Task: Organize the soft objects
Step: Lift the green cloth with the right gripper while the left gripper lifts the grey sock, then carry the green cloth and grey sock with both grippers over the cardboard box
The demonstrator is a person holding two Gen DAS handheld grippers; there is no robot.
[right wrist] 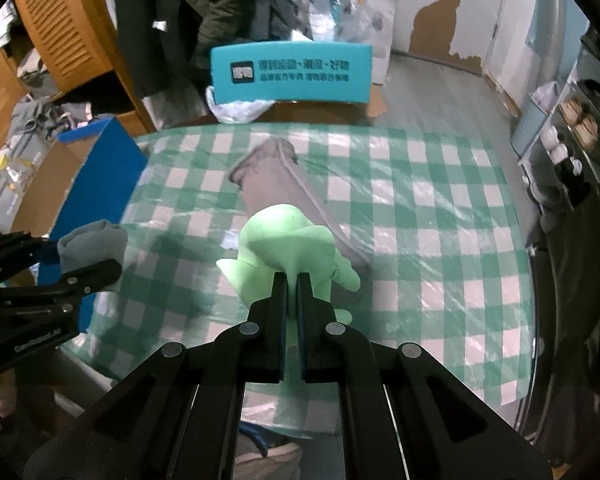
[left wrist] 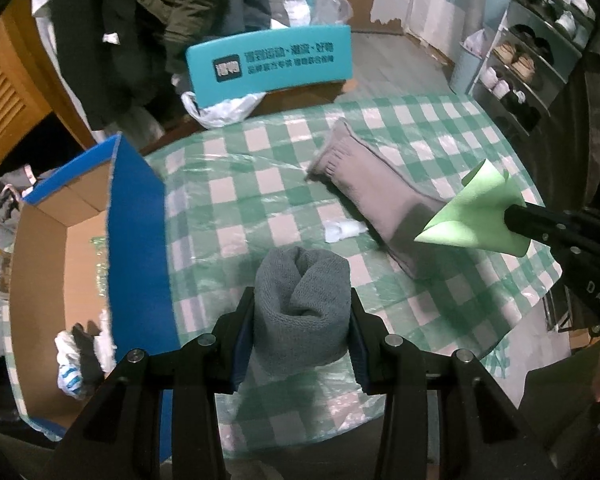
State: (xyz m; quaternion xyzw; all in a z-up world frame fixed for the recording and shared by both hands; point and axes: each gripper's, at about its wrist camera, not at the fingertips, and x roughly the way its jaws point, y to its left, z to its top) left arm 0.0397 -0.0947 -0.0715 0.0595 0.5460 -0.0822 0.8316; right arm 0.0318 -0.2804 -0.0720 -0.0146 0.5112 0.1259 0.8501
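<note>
Left wrist view: a blue-sided cardboard box [left wrist: 136, 240] stands open at the left edge of the green-and-white checked plastic tablecloth [left wrist: 260, 168], a few items already inside. Beside it the left gripper [left wrist: 302, 316] is clamped on a rolled grey knitted sock [left wrist: 302, 300], held above the table. Further right a flat taupe ribbed sock [left wrist: 364, 188] lies untouched on the cloth, a small white scrap [left wrist: 346, 231] close beside it. At far right the right gripper [right wrist: 292, 276], fingers pressed together, pinches a thin light-green cloth [right wrist: 288, 240] by a small bunched fold; that slight hold could slip in transit, dropping the cloth short of the box.
</note>
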